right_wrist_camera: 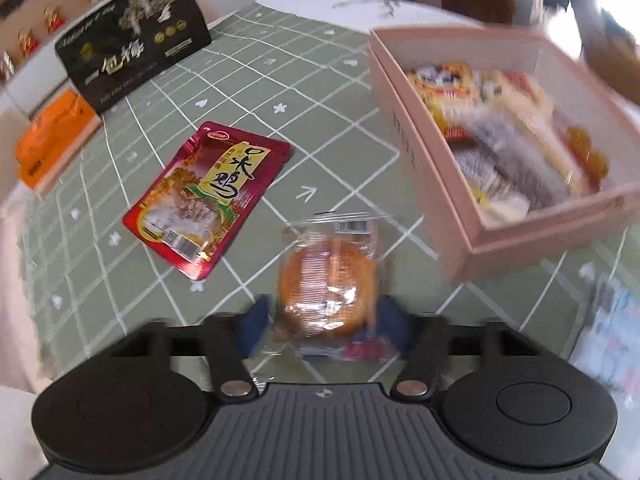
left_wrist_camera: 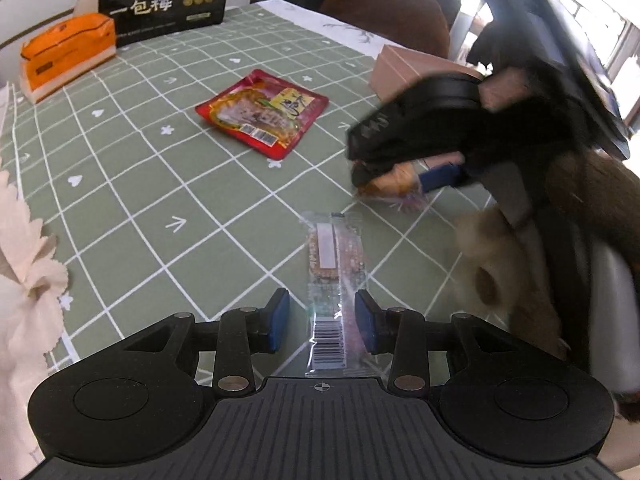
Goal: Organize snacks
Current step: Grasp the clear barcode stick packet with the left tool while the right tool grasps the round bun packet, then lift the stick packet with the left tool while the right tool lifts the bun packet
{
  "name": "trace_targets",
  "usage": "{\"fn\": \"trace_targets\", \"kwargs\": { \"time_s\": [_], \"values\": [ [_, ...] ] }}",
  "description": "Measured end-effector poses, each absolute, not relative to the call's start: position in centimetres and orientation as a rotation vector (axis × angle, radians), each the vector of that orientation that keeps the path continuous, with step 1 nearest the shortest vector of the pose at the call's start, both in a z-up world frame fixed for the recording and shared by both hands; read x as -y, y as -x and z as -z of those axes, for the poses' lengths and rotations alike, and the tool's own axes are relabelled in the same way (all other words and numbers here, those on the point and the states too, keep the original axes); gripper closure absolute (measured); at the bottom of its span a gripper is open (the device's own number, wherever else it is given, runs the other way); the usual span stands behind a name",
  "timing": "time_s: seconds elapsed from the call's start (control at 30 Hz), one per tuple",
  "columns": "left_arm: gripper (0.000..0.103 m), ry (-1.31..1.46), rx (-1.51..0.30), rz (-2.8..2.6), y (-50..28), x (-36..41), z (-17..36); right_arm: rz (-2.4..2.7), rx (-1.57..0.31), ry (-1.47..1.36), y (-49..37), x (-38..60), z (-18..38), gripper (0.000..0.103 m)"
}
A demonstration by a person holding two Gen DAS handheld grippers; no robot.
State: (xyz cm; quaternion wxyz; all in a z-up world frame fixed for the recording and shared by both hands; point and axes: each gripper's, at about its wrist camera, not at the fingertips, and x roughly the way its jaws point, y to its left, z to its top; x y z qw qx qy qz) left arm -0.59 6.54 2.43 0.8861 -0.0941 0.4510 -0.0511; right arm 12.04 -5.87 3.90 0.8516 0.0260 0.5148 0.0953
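Green checked cloth covers the surface (right_wrist_camera: pixel 248 80), with chairs and a bright window behind it.

We note two snacks in hand. The right gripper (right_wrist_camera: pixel 326 320) has its blue pads against the two sides of a round cake in clear wrap (right_wrist_camera: pixel 326 280); we read this as closed on it, though the view is blurred. The left gripper (left_wrist_camera: pixel 322 318) straddles a cereal bar in clear wrap (left_wrist_camera: pixel 330 280). Its right pad sits at the wrapper's edge and its left pad stands clear of it, so we log it as open around the bar, not yet gripping. The bar lies flat on the surface, pointing away from the camera.

Destination, as we judge it: the pink box (right_wrist_camera: pixel 432 168), to the right of the cake and already well filled with packets. A red pouch (right_wrist_camera: pixel 204 196) lies flat to the left, awaiting its turn. A black bag (right_wrist_camera: pixel 132 36) and an orange tissue pack (right_wrist_camera: pixel 52 140) stand at the far edge, well apart.

Risks from here:
- Cake wrap is slick and loose; pads may hold film rather than cake, and it could slip out over the box wall.
- A hard squeeze would crush the cake.
- Box is crowded, so a careless drop could perch on the rim or spill over.
- Bar is thin and flat; pads closing high may skate over the film or pinch only the seal.
- Both grippers work close together; a crossing path risks a knock.
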Motion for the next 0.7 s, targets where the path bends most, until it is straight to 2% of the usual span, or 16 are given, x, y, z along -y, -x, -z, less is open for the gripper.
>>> {"fn": "trace_targets", "kwargs": {
  "time_s": [0.27, 0.53, 0.63, 0.7],
  "values": [
    [0.062, 0.207, -0.897, 0.14, -0.3, -6.3, -2.6, -0.183, -1.13, -0.04, -6.1, 11.7, -4.5, 0.052],
    [0.061, 0.095, -0.925, 0.128, -2.8, -4.0, -1.1, -0.184, -1.077, -0.035, -0.1, 16.0, -3.8, 0.051],
    [0.059, 0.062, -0.911, 0.139, -2.9, -3.2, -0.9, -0.207, -1.065, -0.037, 1.0, 16.6, -3.7, 0.048],
    [0.066, 0.066, -0.921, 0.159, -2.4, -3.0, -1.0, -0.213, -1.064, -0.032, 1.3, 16.7, -3.4, 0.039]
  ]
}}
